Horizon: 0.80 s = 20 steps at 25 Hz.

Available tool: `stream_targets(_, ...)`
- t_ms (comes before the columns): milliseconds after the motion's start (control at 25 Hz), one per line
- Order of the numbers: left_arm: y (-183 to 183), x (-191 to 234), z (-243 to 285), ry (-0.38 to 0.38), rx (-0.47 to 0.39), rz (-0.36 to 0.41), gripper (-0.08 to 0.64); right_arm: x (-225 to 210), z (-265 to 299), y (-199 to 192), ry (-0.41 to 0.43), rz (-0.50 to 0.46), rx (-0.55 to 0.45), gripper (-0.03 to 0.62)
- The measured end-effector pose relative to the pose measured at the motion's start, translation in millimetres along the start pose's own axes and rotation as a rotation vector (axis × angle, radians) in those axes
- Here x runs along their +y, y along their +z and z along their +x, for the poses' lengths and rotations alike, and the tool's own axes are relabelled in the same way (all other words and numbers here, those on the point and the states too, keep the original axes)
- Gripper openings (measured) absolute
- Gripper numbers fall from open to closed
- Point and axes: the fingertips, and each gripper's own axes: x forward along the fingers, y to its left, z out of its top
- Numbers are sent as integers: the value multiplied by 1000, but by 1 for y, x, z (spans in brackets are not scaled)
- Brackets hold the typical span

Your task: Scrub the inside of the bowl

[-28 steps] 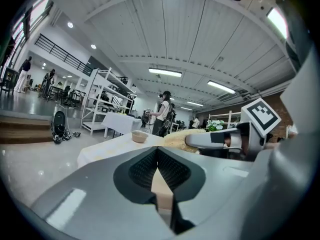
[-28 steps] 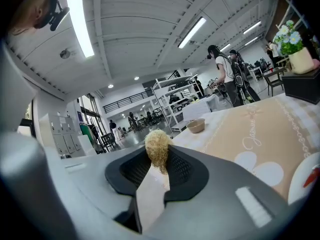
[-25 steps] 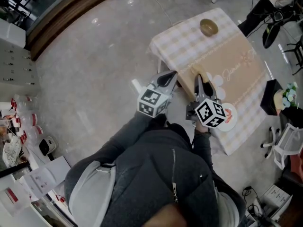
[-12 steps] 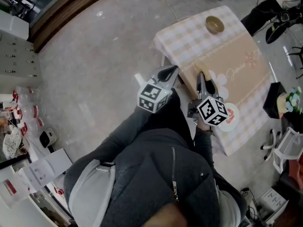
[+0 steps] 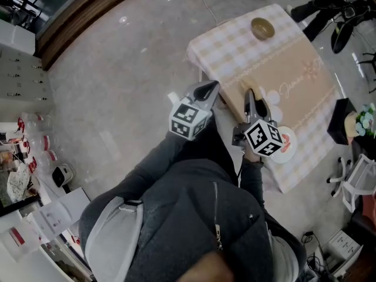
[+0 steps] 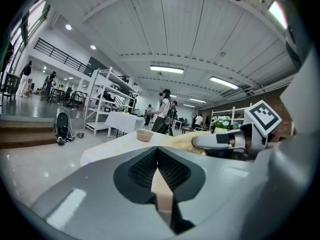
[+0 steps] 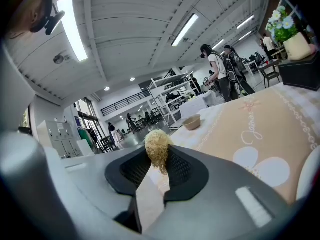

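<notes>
Left gripper [image 6: 157, 159]: jaws clenched together with nothing between them, held roughly level just off the near corner of the table [image 5: 305, 107], over bare floor. Likely kept empty on purpose, a spare hand to steady the dish once scrubbing starts; it would have to open first. Immediately to its right, close alongside and pointing the same way, the right gripper [image 7: 159, 166]: jaws pinched on a small pale, stringy scrubber [image 7: 157, 146], gripped low so that the tuft stands proud of the tips. That hold looks right for the job, since the wad and not the hard jaws would meet the dish. This gripper sits over the near end of the table, above the plain tan part of the cloth [image 5: 235, 49]. Bowl [image 5: 261, 28]: well ahead of both grippers and a little to the right of them, upright, alone on the checked far end of the cloth, nothing touching it. Whether anything is in it is too small to tell. Judgement: scrubbing not begun; both tools are carried ready at the near side, and the next move calls for a long reach forward across the table, scrubber leading down into the open mouth.
</notes>
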Motion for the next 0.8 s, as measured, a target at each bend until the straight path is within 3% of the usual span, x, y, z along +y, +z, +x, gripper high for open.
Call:
stream_targets(320,-1,9,17,-11,0,-1,9,-13,16,11,-20,-9,-7,86)
stream_targets(800,21,31,78,-43,-5,-17,9,-30,53,57,-44,-40,-45,86)
